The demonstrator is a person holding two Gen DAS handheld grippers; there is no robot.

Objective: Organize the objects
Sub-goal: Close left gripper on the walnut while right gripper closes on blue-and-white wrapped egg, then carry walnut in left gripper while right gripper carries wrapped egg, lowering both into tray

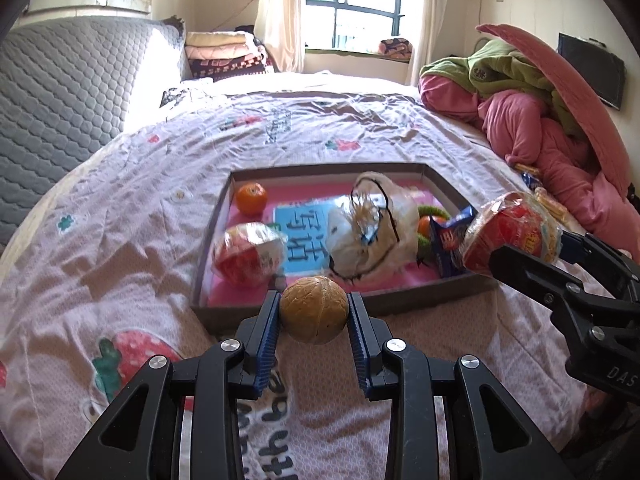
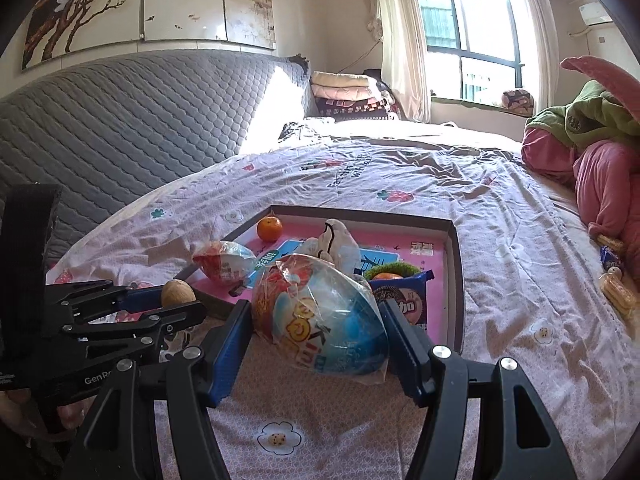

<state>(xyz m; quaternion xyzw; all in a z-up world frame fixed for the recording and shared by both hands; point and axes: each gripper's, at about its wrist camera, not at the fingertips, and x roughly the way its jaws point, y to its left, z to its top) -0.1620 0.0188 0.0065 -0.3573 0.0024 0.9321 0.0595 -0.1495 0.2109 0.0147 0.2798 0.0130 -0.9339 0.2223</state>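
Note:
My left gripper (image 1: 314, 312) is shut on a round tan walnut (image 1: 313, 309), held above the bedspread just in front of the shallow cardboard tray (image 1: 216, 240). My right gripper (image 2: 318, 322) is shut on a plastic-wrapped toy egg (image 2: 320, 316), red and blue, also lifted off the bed near the tray's near edge (image 2: 460, 280). In the left wrist view that egg (image 1: 512, 236) hangs at the tray's right corner. Inside the tray lie an orange (image 1: 251, 197), a second wrapped egg (image 1: 248, 254), a white plastic bag (image 1: 368, 228) and a blue biscuit packet (image 2: 404, 300).
The tray rests on a pink patterned bedspread (image 1: 140, 200). A heap of pink and green bedding (image 1: 540, 120) fills the right side. Loose snack packets (image 2: 616, 280) lie on the bed to the right. A grey quilted headboard (image 2: 120, 120) stands at left.

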